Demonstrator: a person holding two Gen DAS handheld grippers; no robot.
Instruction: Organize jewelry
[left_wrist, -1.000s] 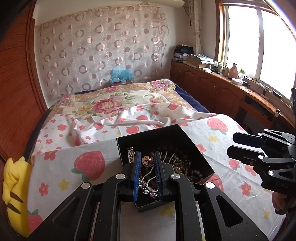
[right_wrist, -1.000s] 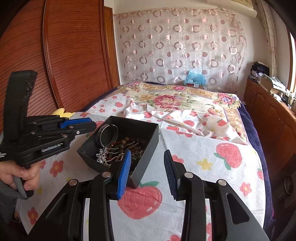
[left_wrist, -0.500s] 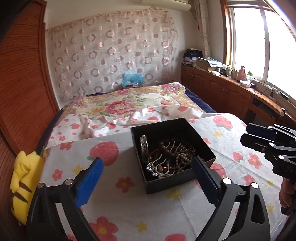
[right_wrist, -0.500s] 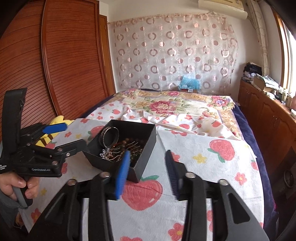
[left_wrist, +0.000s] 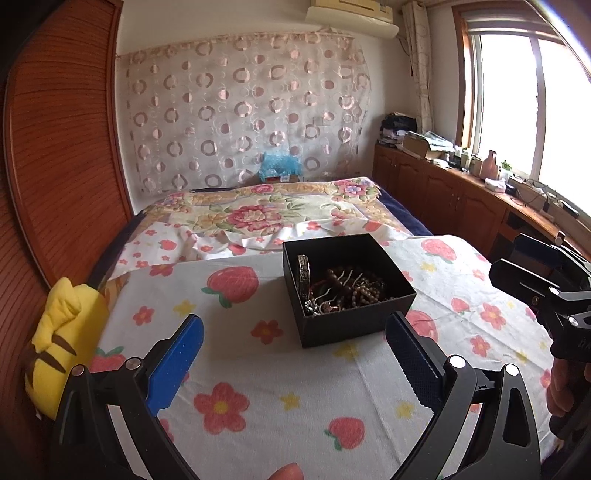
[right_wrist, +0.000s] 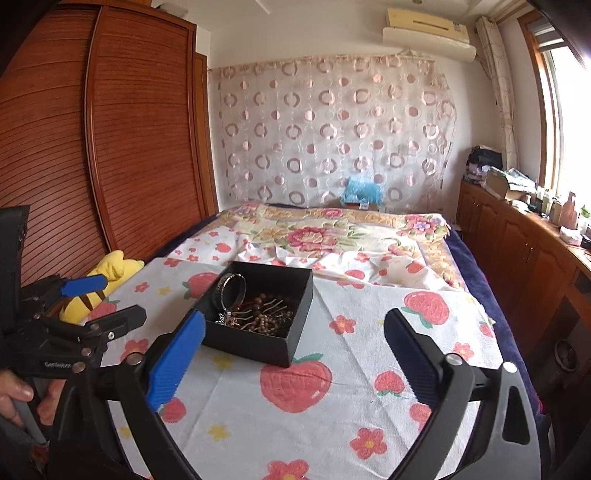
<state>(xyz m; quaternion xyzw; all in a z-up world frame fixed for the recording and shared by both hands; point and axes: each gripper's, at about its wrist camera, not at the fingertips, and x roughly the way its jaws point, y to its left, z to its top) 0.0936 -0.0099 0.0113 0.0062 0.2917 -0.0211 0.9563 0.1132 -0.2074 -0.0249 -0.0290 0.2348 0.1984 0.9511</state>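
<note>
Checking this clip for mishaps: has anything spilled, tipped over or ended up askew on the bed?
Nothing spilled. The black cardboard box sits flat on the strawberry-print cloth, its jewelry a tangled heap inside, with one silver bangle standing on edge against the wall.

Ahead of the fingers spreads a strawberry-print sheet (left_wrist: 258, 369), with a floral quilt (left_wrist: 258, 210) beyond. Left of the fingers slumps a yellow plush toy (left_wrist: 62, 339). Far ahead, something blue (right_wrist: 362, 190), perhaps a bag, sits before a circle-patterned curtain (right_wrist: 332, 122).
</note>
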